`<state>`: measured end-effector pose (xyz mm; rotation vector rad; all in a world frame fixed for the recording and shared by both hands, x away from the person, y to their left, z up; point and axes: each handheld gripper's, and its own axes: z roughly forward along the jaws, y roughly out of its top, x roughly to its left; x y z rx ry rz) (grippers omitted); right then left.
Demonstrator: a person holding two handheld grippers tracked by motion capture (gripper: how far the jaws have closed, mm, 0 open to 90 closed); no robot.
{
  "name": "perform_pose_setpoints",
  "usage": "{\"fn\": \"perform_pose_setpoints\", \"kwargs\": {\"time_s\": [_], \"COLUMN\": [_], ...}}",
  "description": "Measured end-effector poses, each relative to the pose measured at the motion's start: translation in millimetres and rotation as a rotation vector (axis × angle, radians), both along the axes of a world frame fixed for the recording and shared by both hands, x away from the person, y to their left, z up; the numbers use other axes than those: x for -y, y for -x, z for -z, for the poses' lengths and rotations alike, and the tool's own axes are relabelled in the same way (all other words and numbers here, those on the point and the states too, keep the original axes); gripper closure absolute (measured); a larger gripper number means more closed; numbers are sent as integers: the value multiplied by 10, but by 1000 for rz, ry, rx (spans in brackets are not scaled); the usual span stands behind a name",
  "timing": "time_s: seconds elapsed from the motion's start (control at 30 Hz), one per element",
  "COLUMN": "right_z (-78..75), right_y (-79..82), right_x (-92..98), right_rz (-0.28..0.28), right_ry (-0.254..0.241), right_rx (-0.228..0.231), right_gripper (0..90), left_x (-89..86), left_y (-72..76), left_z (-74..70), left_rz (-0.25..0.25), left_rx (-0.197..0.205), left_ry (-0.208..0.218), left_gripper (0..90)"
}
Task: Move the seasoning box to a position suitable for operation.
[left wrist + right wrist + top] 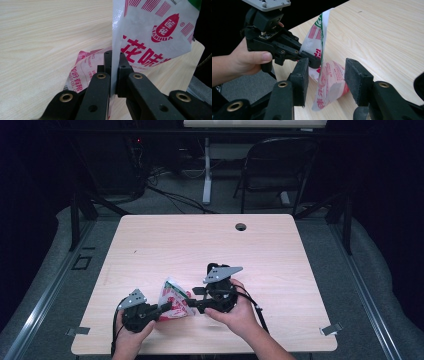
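Hands come in at the near edge of the bench, one on each claw. The left claw is clamped tight on a thin edge of a white plastic packet printed with red characters; in the left gripper view the film rises straight up from between its closed jaws. That pinch seems meant to hold the packet upright and taut, so the other tool has a free flap to reach.

The right claw faces it from the other side. Its jaws stand wide apart, and in the right gripper view the packet's lower bulge lies between the pads without either one pressing on it. I judge this a line-up for a second grip, perhaps to pull the packet open.

Count: one packet, two claws, two hands. Farther back, the bench has one round cable hole, and one folding chair stands on the floor behind.
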<state>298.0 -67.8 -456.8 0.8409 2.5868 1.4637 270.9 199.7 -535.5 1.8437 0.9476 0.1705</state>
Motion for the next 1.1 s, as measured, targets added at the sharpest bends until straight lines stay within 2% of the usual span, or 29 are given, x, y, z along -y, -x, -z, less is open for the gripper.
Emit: {"fn": "perform_pose_setpoints", "kwargs": {"time_s": [0.17, 0.5, 0.63, 0.77, 0.83, 0.87, 1.0, 1.1], "right_z": [66, 187, 217, 216, 219, 219, 211, 196], "right_y": [-59, -125, -146, -163, -170, -173, -176, -192], "right_x": [-95, -261, -297, -307, -304, -303, -311, -314], "right_rz": [-13, -38, -45, -51, -53, -57, -67, -79], "right_ry": [-1, 74, 85, 98, 95, 97, 101, 112], "right_rx": [-30, -58, -80, -73, -80, -81, -80, -72], "right_gripper": [615, 713, 787, 878, 893, 895, 900, 900], "left_x": [16, 24, 18, 8, 4, -2, -32, -57], "left_y": [5, -5, -5, -3, 4, 7, 18, 6], "left_z": [2, 7, 7, 13, 14, 10, 1, 19], "left_rz": [12, 23, 26, 26, 31, 37, 27, 24], "left_rx": [6, 3, 8, 8, 7, 11, 43, 32], "left_ry": [1, 10, 1, 6, 5, -1, 19, -2], "left_gripper": [898, 898, 897, 897, 894, 885, 763, 648]}}
